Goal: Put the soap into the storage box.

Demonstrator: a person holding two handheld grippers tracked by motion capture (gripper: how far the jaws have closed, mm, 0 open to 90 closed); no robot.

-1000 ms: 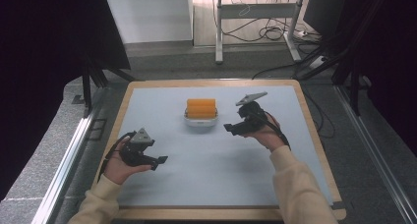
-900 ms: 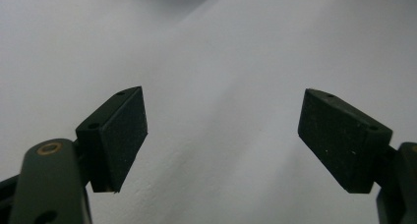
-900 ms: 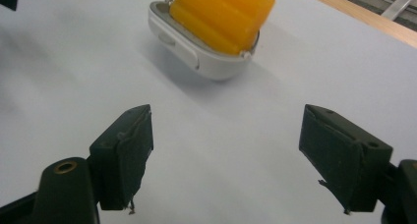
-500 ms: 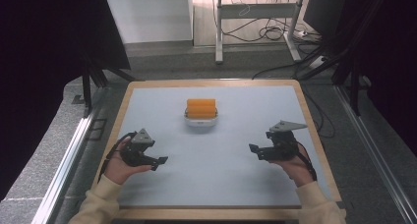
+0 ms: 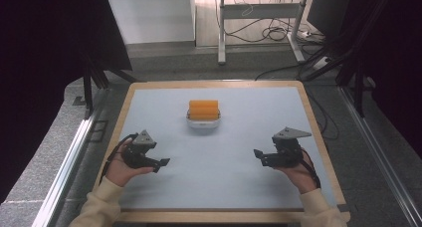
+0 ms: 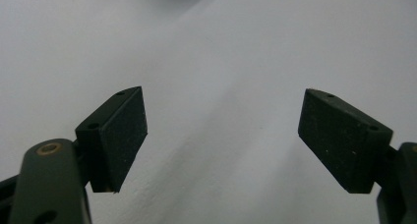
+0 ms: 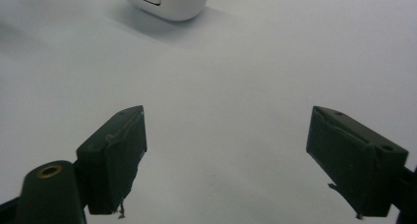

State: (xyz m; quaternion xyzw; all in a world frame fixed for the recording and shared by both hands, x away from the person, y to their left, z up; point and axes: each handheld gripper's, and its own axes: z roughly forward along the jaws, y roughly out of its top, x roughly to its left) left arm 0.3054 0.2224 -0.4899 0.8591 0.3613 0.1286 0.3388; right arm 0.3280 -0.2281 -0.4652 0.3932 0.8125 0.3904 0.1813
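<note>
A white dish (image 5: 203,126) holding orange rolls (image 5: 203,109) stands on the pale blue table top (image 5: 214,187), toward the far middle. My left gripper (image 5: 162,163) rests low at the near left, open, with bare table between its pads (image 6: 221,135). At the near right is my right gripper (image 5: 258,155), pointing left toward the middle, well away from the dish. Its jaws have just been opening wider and stand open with nothing between them (image 7: 226,155). The dish's white rim (image 7: 167,3) shows at the top of the right gripper view.
A wooden frame (image 5: 319,132) borders the table top. Metal rails (image 5: 74,152) run along both sides. Beyond the far edge are the floor, desk legs and loose cables (image 5: 268,33). Dark curtains hang left and right.
My right gripper has pulled away from beside the dish to the near right of the table and sunk a little. The left gripper has kept still.
</note>
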